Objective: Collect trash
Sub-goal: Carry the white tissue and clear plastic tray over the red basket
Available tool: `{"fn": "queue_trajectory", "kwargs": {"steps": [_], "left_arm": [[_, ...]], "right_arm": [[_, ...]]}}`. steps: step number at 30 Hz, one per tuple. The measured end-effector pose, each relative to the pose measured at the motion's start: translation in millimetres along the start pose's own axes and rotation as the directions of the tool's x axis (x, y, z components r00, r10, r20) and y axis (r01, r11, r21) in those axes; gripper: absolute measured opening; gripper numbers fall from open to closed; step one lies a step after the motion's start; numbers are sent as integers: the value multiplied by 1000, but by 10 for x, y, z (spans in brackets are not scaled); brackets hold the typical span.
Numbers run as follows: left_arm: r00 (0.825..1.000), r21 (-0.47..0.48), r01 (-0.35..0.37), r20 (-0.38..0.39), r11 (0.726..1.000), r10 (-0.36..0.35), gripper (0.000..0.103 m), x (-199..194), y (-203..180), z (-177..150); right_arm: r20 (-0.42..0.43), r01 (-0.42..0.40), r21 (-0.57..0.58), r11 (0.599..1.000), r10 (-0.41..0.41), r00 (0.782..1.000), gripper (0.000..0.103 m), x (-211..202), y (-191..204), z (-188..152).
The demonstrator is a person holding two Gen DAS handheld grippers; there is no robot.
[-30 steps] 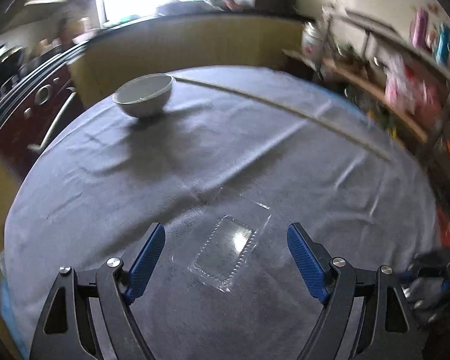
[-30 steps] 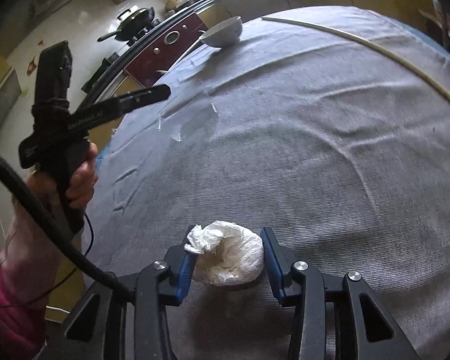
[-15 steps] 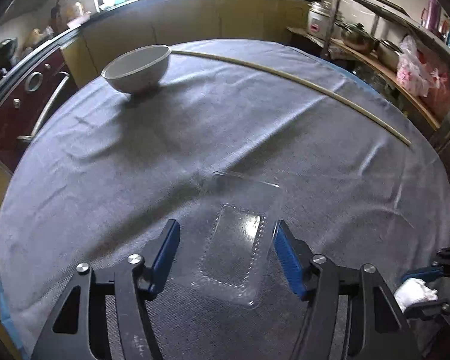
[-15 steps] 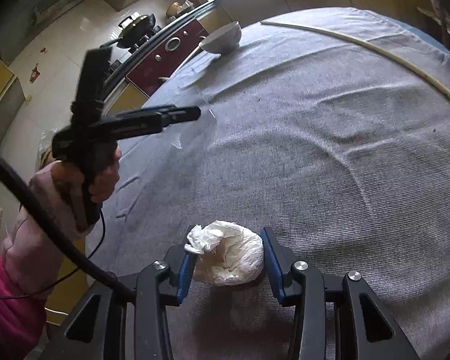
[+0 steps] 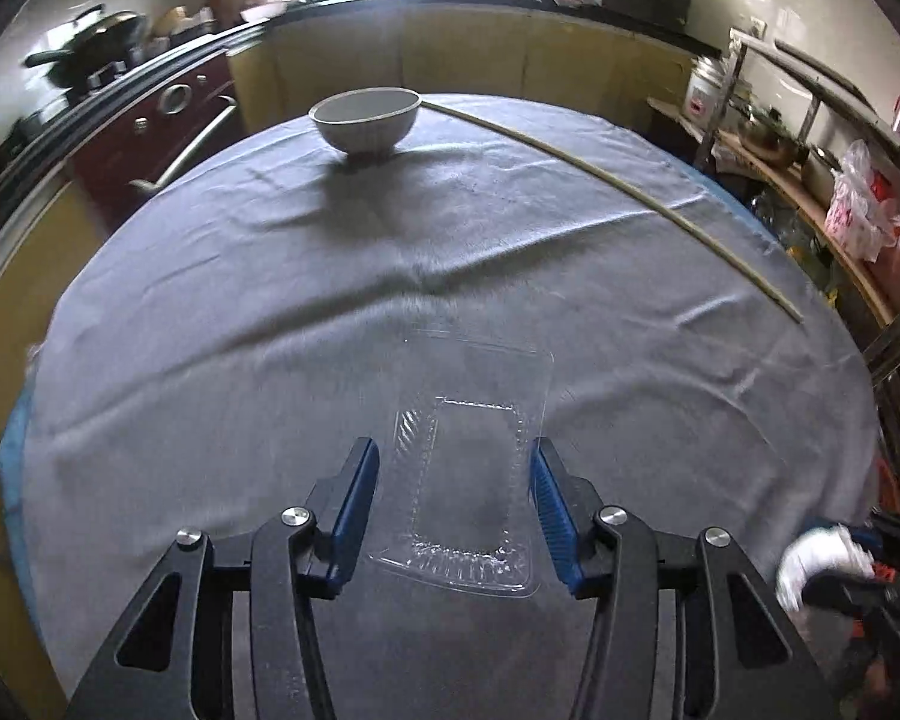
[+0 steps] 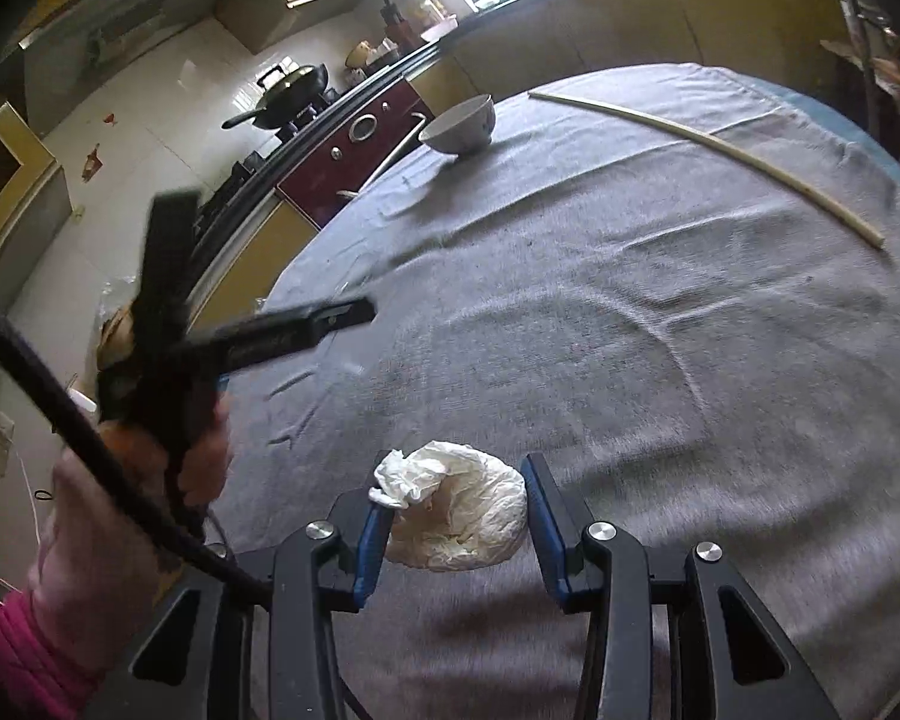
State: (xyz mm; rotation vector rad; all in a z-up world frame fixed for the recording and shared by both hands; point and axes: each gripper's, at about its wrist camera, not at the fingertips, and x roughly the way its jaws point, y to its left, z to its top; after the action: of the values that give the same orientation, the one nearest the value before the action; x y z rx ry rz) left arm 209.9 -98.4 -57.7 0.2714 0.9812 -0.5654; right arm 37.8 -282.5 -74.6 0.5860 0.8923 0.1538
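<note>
The clear plastic clamshell tray (image 5: 471, 480) lies flat on the grey tablecloth (image 5: 270, 312), on the near part of the round table. Your left gripper (image 5: 455, 501) straddles it: the blue pads (image 5: 359, 501) stand on either side of the tray's long edges, jaws spread, and whether they touch the plastic cannot be told.

The crumpled white tissue wad (image 6: 456, 510) sits on the cloth between the fingers of your right gripper (image 6: 455, 516). The left pad (image 6: 373, 531) touches the wad's loose corner; the right pad stands just beside it with a thin gap, so the jaws are parted and not clamped. In the left wrist view the same wad (image 5: 822, 558) appears at the lower right, blurred.

In the right wrist view your left hand (image 6: 168, 450) holds the left gripper's handle above the table's left edge.

At the far side of the table stands a white bowl (image 5: 365, 126). A long pale stick (image 5: 618, 192) lies on the cloth from just beside the bowl toward the right edge. Beyond the table are a dark red oven (image 5: 150, 144) and a pan (image 6: 288, 96) on the stove.
</note>
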Motion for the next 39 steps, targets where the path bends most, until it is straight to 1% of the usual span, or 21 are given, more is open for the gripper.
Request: {"fn": "queue_trajectory", "kwargs": {"steps": [7,10,14,16,21,24,27,30,36,39], "left_arm": [[995,-65,-19,94,998,25,53,-726,-225,-468],[992,-73,-25,118,997,33,53,-922,-338,-601],[986,-63,-56,154,996,66,53,-1137,-525,-730],[984,-60,-55,164,997,64,53,-1221,-621,-787],[982,-44,-52,178,998,59,54,-1353,-837,-910],[980,-45,-46,190,998,53,54,-1402,-938,-989],[981,-54,-30,189,998,40,54,-1409,-976,-1051],[983,-49,-29,180,998,37,54,-1390,-1020,-1112],[986,-26,-43,159,999,47,54,-1355,-1041,-1231],[986,-25,-53,156,998,57,54,-1347,-1016,-1289]], "right_arm": [[41,28,15,999,-29,999,44,-326,-50,-156],[62,34,31,999,-36,997,44,-472,-90,-210],[92,31,44,999,-35,995,44,-670,-126,-288],[108,26,43,999,-30,994,44,-766,-128,-324],[128,9,34,999,-13,992,45,-909,-109,-420],[120,10,30,1000,-13,993,45,-947,-130,-486],[109,25,29,999,-29,994,45,-999,-173,-582],[101,35,43,998,-39,994,45,-1020,-223,-636],[91,28,75,997,-35,995,45,-990,-238,-655],[81,31,56,998,-36,996,45,-932,-160,-656]]}}
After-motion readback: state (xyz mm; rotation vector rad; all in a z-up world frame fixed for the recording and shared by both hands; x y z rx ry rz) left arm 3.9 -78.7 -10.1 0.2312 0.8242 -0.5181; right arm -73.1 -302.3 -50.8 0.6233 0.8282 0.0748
